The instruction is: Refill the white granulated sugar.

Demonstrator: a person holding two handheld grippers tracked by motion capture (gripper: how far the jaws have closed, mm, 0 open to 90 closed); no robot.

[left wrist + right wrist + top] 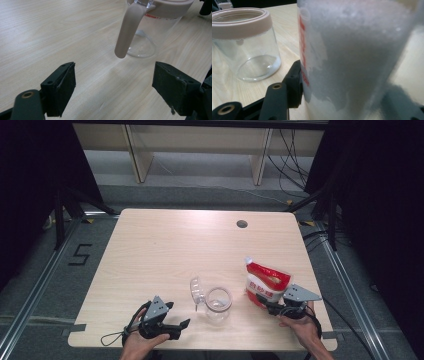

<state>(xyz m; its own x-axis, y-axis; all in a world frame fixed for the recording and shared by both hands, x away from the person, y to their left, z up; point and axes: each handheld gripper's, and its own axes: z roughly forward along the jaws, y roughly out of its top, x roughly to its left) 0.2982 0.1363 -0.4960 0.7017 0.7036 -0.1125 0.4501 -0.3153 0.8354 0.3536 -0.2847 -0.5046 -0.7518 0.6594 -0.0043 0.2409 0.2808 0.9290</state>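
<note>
Left tool (176, 326) sits at the near tabletop (150, 250) edge, jaws wide apart and empty, aimed at the open glass jar (218, 304). Right tool (264, 304) is clamped on the red-and-white pouch (266, 281), just right of the jar. Recommend steadying the jar by its pink rim, then tipping the pouch spout slowly over the mouth.

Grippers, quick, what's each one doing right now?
Left gripper: open, empty, facing the jar.
Right gripper: closed on the bag of white powder.
</note>
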